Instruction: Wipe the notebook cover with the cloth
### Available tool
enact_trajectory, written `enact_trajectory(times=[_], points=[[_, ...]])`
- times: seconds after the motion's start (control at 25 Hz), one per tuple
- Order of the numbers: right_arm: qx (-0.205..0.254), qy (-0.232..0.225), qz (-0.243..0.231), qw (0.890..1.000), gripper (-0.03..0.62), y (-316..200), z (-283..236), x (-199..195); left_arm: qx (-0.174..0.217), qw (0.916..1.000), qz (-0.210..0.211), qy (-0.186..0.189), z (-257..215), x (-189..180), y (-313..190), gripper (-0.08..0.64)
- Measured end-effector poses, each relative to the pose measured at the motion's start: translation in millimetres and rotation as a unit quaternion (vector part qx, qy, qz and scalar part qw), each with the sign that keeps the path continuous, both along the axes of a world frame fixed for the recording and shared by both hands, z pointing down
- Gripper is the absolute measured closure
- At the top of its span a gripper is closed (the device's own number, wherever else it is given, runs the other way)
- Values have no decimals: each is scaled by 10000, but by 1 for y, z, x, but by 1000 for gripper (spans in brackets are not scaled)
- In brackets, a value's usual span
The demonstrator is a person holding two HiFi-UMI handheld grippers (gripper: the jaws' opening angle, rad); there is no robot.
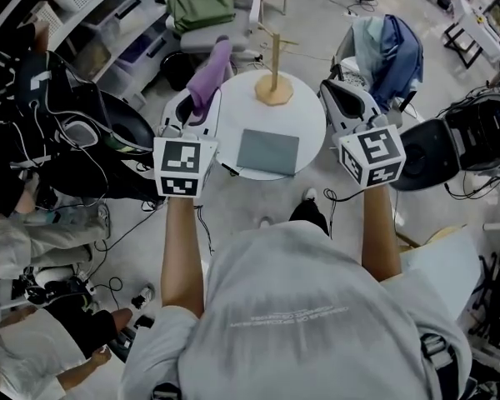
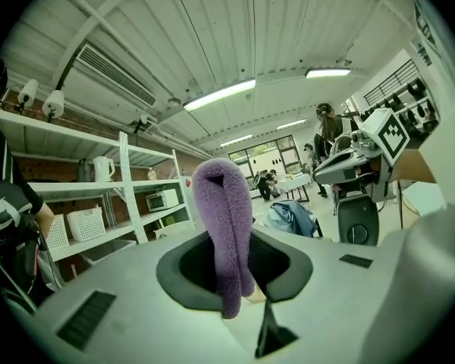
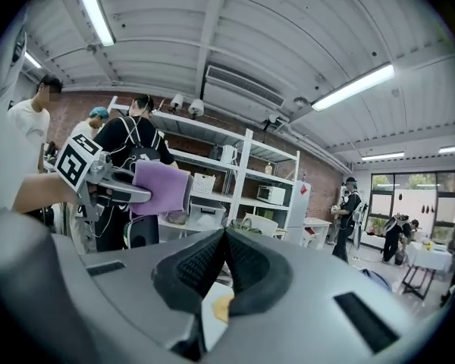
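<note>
A grey notebook (image 1: 268,152) lies flat on the round white table (image 1: 308,119), closed, with nothing on it. My left gripper (image 1: 202,102) hovers at the table's left edge, shut on a purple cloth (image 1: 211,75) that sticks up folded between the jaws. The left gripper view shows the cloth (image 2: 223,233) pinched in the left gripper (image 2: 229,275), pointing up toward the ceiling. My right gripper (image 1: 335,88) hangs at the table's right edge, shut and empty; its ribbed pads (image 3: 205,260) meet. Both grippers are apart from the notebook.
A wooden stand (image 1: 274,88) rises from the table's far side. A chair with a green bag (image 1: 200,0) and another with a blue jacket (image 1: 393,47) stand behind. Shelves (image 1: 92,15), black gear and cables crowd the left; other people stand around.
</note>
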State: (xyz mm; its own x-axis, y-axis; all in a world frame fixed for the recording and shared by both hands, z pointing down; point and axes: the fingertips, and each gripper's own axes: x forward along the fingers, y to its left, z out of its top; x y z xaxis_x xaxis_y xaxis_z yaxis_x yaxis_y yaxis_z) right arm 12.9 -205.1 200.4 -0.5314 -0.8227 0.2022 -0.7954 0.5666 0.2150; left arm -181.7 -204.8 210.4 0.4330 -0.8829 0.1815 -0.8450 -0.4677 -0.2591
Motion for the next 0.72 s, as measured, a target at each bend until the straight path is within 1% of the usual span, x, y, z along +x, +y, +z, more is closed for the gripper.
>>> enact_trajectory(times=[0.16,0.4,0.56,0.72], points=[[89,13,-7,10000,591,15,4,6,115,9999,47,-114,-2,9,15,485],[280,204,-38,9994,591,36,19,-5,247,9996,131,32,12,3,39,485],[320,176,-87,9993,591,58,29,-3,310,9994,154,-26,23,9,61,485],[299,188,-96,9993,591,61,30,-4,286,9994,193,-37,24,12,65,485]])
